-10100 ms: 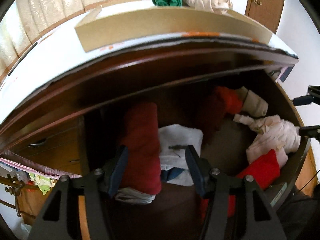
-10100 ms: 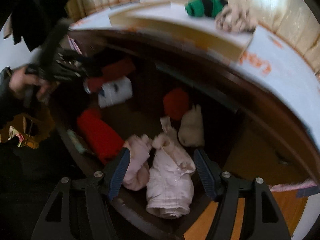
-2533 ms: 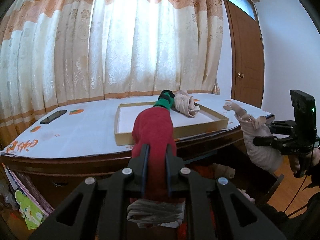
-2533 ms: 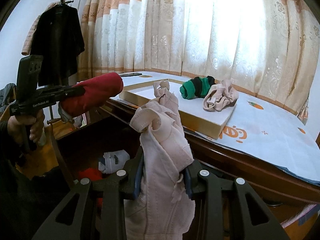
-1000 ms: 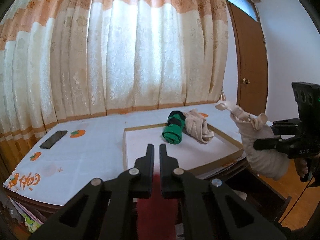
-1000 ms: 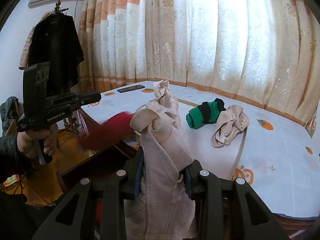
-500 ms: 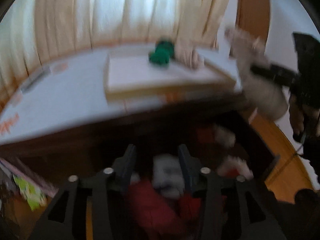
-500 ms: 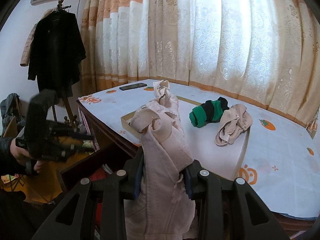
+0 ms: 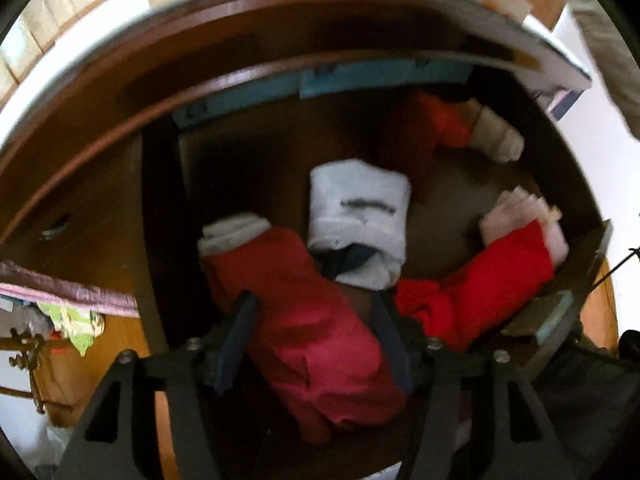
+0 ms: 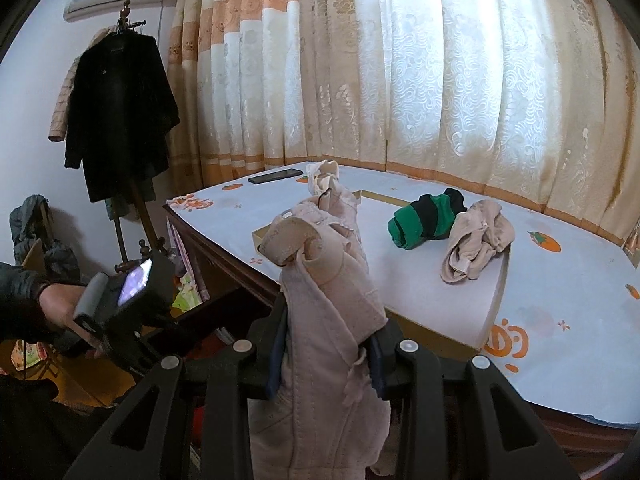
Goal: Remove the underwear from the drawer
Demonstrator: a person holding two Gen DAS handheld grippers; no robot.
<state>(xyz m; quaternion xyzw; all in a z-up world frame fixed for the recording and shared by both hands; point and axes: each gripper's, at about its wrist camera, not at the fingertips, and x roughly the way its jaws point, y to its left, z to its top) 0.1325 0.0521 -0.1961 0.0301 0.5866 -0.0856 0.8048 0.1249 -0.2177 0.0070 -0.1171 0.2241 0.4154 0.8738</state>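
Note:
My left gripper (image 9: 313, 304) points down into the open drawer (image 9: 160, 200), its jaws opening. A dark red rolled garment (image 9: 280, 272) lies on the drawer floor between and below the fingers, and the pads do not press on it. A white folded garment (image 9: 360, 208) and a bright red one (image 9: 480, 292) lie beside it. My right gripper (image 10: 328, 344) is held above the table edge, shut on a pale pink piece of underwear (image 10: 320, 280) that stands up out of it.
On the table a shallow box (image 10: 496, 292) holds a green-and-black roll (image 10: 424, 220) and a beige garment (image 10: 476, 236). A phone (image 10: 276, 176) lies further back. A coat stand (image 10: 120, 112) is at the left. More rolled garments (image 9: 496, 140) sit at the drawer's back.
The left gripper has tipped from facing the curtain down to the drawer, sunk, and opened. The dark red roll that fell from it now lies in the drawer. The right gripper has stayed still.

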